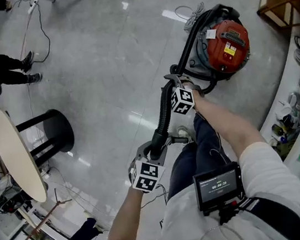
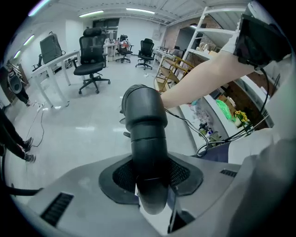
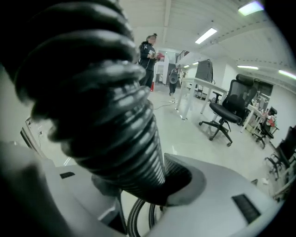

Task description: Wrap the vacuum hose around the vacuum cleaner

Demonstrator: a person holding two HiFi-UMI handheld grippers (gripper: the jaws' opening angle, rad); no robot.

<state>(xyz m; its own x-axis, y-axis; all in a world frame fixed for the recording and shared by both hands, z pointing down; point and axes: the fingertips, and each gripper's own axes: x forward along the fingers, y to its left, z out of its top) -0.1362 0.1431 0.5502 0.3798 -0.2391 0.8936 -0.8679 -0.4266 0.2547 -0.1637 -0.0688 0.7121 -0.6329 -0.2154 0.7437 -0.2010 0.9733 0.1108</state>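
The left gripper [image 1: 155,149] clamps the smooth end cuff [image 2: 147,139] of the vacuum hose [image 1: 163,113]. The right gripper [image 1: 177,82] grips the ribbed length further along, which holds the span off the floor, probably for winding. The vacuum cleaner [image 1: 227,44] stands just beyond the right gripper. A stool [image 1: 54,131] and a round table [image 1: 16,159] stand well to the left of the left gripper and do not obstruct it.

Steep overhead, two close-ups (hose [image 1: 162,114] shared)
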